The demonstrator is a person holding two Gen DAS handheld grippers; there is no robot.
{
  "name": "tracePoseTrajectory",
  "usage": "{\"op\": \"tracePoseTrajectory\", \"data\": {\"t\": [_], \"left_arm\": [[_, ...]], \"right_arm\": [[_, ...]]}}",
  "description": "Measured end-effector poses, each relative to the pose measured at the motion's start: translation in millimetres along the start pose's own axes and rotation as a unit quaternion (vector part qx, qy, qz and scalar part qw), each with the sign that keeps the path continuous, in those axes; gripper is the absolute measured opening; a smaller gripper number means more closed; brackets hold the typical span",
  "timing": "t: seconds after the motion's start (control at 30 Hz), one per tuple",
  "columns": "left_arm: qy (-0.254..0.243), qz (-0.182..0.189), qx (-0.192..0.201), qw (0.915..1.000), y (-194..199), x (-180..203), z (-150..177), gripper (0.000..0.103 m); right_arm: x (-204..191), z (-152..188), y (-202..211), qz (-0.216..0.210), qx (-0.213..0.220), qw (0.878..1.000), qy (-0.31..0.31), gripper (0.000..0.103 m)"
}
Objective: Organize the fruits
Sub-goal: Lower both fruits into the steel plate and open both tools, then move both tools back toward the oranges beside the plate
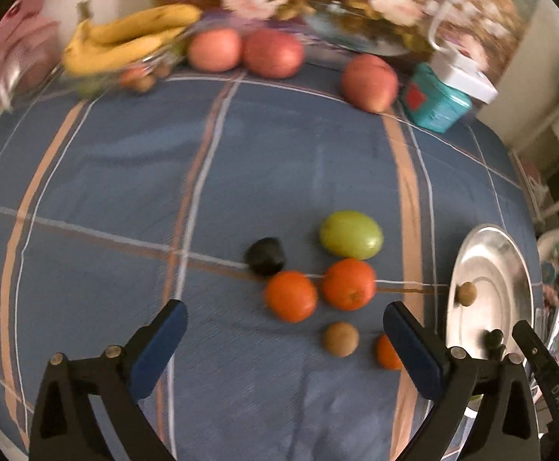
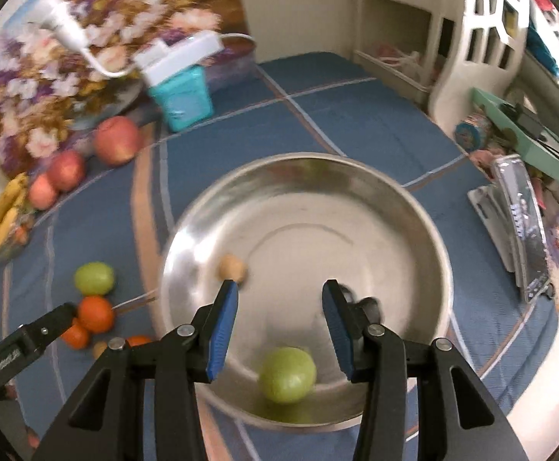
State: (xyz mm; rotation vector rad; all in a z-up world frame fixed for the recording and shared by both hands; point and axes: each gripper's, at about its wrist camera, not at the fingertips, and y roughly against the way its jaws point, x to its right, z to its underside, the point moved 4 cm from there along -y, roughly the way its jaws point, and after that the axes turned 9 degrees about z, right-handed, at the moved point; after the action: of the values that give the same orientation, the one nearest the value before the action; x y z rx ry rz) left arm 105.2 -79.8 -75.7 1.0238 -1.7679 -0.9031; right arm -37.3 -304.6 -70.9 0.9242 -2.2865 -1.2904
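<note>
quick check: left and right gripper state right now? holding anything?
Left gripper: open wide, holding nothing, above the oranges.
Right gripper: open, holding nothing, over the metal bowl; a green fruit lies in it.

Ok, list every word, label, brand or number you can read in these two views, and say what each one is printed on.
"DAS": white letters on the black finger of the right gripper, seen at the edge of the left wrist view; more may be cut off.
White script on the left gripper finger in the right wrist view: too small and blurred to read.
Red patch on the teal box: blurred, no text readable.
Print on the silver packet: blurred, unreadable.
</note>
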Motion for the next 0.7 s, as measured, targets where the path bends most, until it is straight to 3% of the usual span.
{"op": "tracePoseTrajectory", "data": {"t": [0.23, 0.33, 0.37, 0.4, 0.47, 0.53, 0.57, 0.7], "left_arm": [[0.015, 0.003, -0.001, 0.9999, 12.6, -13.6, 16.2, 0.103], [0.017, -0.001, -0.001, 0.9999, 17.2, -18.4, 22.6, 0.103], [0.019, -0.004, 0.001, 0.9998, 18.1, -20.2, 22.0, 0.103], [0.023, -0.01, 0.005, 0.9997, 21.1, -25.1, 22.8, 0.103], [0.032, -0.022, 0.015, 0.9991, 26.6, -35.0, 22.2, 0.103], [0.044, -0.032, 0.023, 0.9983, 30.2, -44.6, 21.1, 0.103], [0.049, -0.035, 0.027, 0.9978, 32.3, -49.0, 20.5, 0.103], [0.066, -0.052, 0.043, 0.9955, 42.6, -67.9, 16.1, 0.103]], "right_arm": [[-15.9, 5.9, 14.2, 0.002, -0.007, 1.0, 0.009, 0.047], [-27.9, 12.1, 15.8, -0.016, -0.012, 0.999, 0.032, 0.047], [-34.5, 15.6, 15.3, -0.021, -0.019, 0.999, 0.04, 0.052], [-39.0, 17.7, 14.7, -0.021, -0.023, 0.998, 0.046, 0.065], [-45.1, 18.5, 16.9, -0.013, -0.018, 0.998, 0.054, 0.079], [-50.9, 18.3, 22.4, -0.013, -0.008, 0.998, 0.059, 0.088], [-53.6, 18.9, 24.9, -0.015, -0.006, 0.998, 0.058, 0.097], [-62.7, 23.6, 26.6, -0.018, -0.019, 0.998, 0.05, 0.101]]}}
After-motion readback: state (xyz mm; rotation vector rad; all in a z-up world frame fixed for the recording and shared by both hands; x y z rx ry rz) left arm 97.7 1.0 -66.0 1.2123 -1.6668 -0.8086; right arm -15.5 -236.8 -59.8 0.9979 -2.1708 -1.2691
